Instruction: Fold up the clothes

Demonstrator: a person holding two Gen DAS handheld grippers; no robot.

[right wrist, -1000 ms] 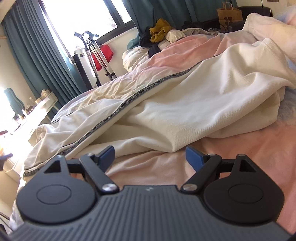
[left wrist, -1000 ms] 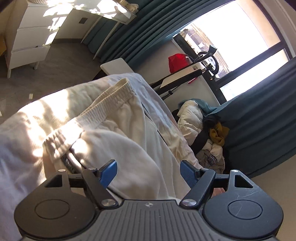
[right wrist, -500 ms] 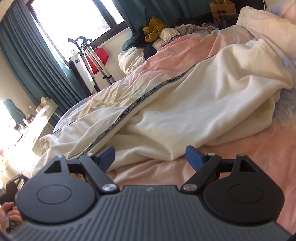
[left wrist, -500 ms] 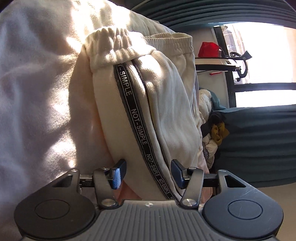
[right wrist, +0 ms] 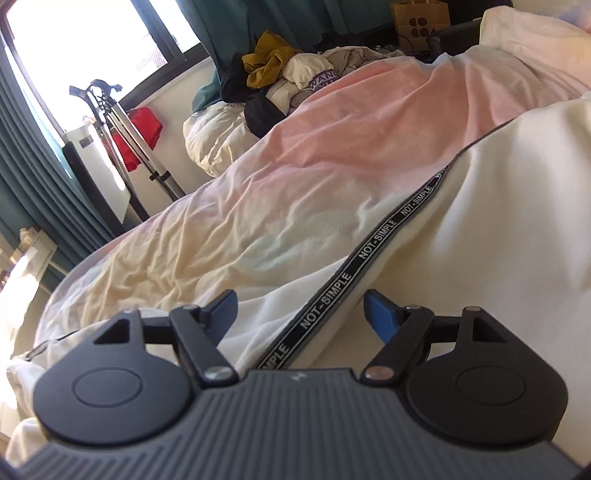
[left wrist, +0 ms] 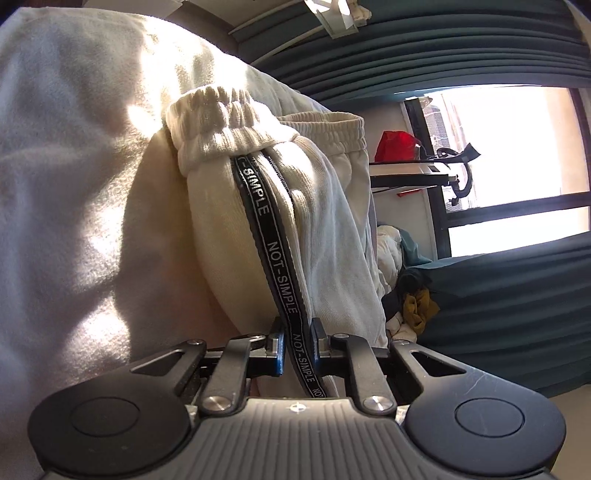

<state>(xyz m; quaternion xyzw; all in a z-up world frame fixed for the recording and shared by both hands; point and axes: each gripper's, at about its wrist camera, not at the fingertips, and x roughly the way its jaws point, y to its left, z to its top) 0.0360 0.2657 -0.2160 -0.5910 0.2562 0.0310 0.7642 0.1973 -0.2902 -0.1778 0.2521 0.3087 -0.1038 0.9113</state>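
Cream sweatpants [left wrist: 221, 229] with a black "NOT-SIMPLE" side stripe [left wrist: 275, 243] lie on the bed, elastic waistband [left wrist: 221, 122] at the far end. My left gripper [left wrist: 298, 341] is shut on the pants, pinching the fabric at the stripe a little below the waistband. In the right wrist view the same pants [right wrist: 480, 236] stretch across the bed with the stripe [right wrist: 362, 258] running toward the camera. My right gripper [right wrist: 300, 308] is open, its blue fingers either side of the stripe, low over the fabric.
A pink and cream sheet [right wrist: 332, 155] covers the bed. A heap of clothes [right wrist: 280, 70] lies at its far end by the teal curtains [left wrist: 517, 295]. A stand with a red bag [right wrist: 140, 129] is by the window. A paper bag [right wrist: 421, 18] stands behind.
My left gripper closed from open onto the pants at the stripe. My right gripper moved forward and down to the stripe, still open.
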